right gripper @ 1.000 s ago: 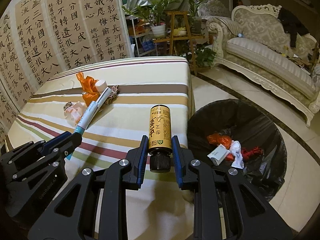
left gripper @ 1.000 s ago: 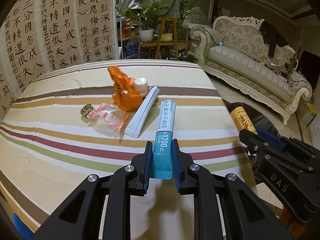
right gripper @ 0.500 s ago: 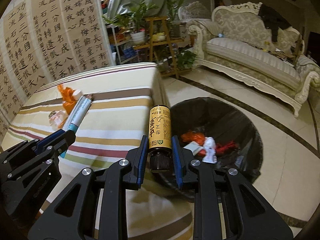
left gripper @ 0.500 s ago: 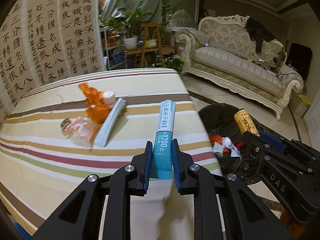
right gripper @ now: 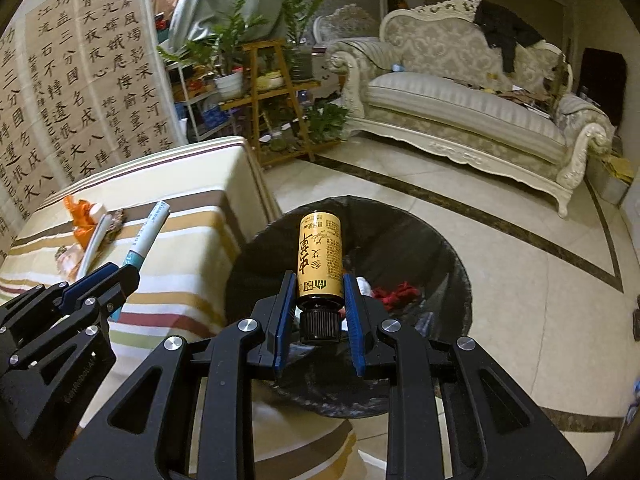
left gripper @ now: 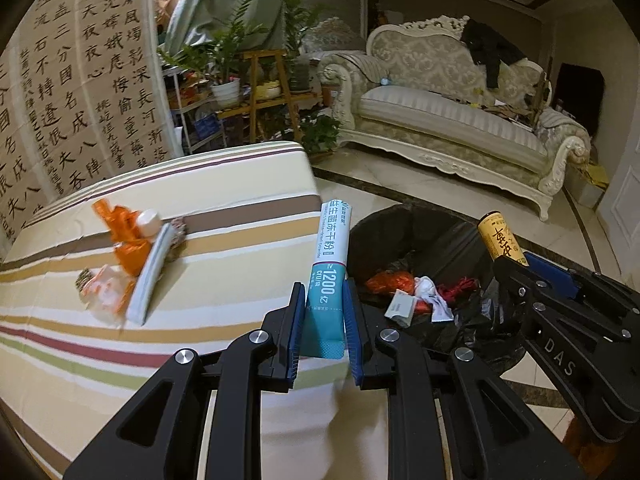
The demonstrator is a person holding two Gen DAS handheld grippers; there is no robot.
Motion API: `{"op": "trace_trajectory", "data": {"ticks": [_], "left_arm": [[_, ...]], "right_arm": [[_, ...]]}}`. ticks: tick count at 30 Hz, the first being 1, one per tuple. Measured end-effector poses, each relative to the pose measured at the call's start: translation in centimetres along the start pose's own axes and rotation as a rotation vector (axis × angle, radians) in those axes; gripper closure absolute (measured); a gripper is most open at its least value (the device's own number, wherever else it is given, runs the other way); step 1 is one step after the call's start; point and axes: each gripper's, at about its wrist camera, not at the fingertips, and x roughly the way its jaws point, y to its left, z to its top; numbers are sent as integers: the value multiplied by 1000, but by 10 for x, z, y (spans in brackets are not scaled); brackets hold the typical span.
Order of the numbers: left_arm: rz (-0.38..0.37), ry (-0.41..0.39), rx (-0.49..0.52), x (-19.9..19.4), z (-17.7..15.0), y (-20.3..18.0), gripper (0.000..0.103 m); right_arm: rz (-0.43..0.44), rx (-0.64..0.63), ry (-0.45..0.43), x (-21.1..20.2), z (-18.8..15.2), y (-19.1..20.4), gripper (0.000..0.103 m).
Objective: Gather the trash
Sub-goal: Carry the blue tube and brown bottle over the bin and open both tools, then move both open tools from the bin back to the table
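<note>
a teal and white sachet [left gripper: 329, 276] is clamped between the blue pads of the left gripper [left gripper: 323, 332], its far end pointing forward over the table edge. a yellow bottle [right gripper: 320, 258] is pinched near its black cap by the right gripper [right gripper: 319, 320], directly above the black-lined trash bin [right gripper: 448, 248]. left of and beyond the left gripper, orange wrappers [left gripper: 124, 236] and a white stick pack [left gripper: 150, 274] are left on the striped tablecloth [left gripper: 224, 216].
</note>
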Motion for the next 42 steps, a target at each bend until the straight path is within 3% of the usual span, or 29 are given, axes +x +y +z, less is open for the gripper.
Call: {"op": "trace_trajectory", "data": {"ticks": [23,26,31,35,42], "left_arm": [[-5,54,88,55,24,-43,79],[-2,62,89,57,23,-43,68],[0,67,73,58,23,-40,55],[11,53,67,55,23,-38,40],[36,38,42,51,23,-26,31]], "right_arm": [[-66,80,26,47,18,-41,77],[-72,87,29,49,17,-43,66],[-82,91,27,49,16,-41,61],[-94,97,17,47,16,-44,50],[-83,132,11,44,16,-49,28]]}}
